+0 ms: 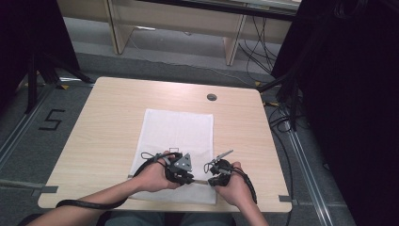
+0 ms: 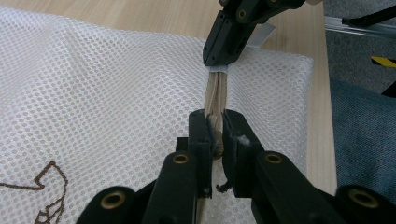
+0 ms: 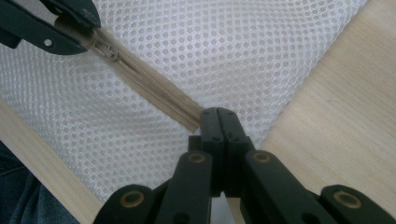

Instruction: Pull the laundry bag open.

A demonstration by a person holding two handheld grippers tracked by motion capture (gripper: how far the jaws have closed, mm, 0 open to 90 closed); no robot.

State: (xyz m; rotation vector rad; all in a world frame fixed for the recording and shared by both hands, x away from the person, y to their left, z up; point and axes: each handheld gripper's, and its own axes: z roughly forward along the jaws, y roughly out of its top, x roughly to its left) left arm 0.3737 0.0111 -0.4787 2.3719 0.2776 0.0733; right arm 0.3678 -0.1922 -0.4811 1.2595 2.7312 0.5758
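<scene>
1. Gripping the zipper (image 2: 215,95) from both ends, we hold it taut over the mesh bag (image 1: 178,129) on the counter (image 1: 108,117).
2. Our left tongs (image 2: 215,133) pinch its slider.
3. Our right tongs (image 3: 218,122) clamp its end, fully closed.

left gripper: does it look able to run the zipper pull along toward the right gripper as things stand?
Probably yes. The left gripper is shut on the zipper pull, and the tan zipper runs straight and bare across the mesh bag to the right gripper, which pinches its end.
</scene>
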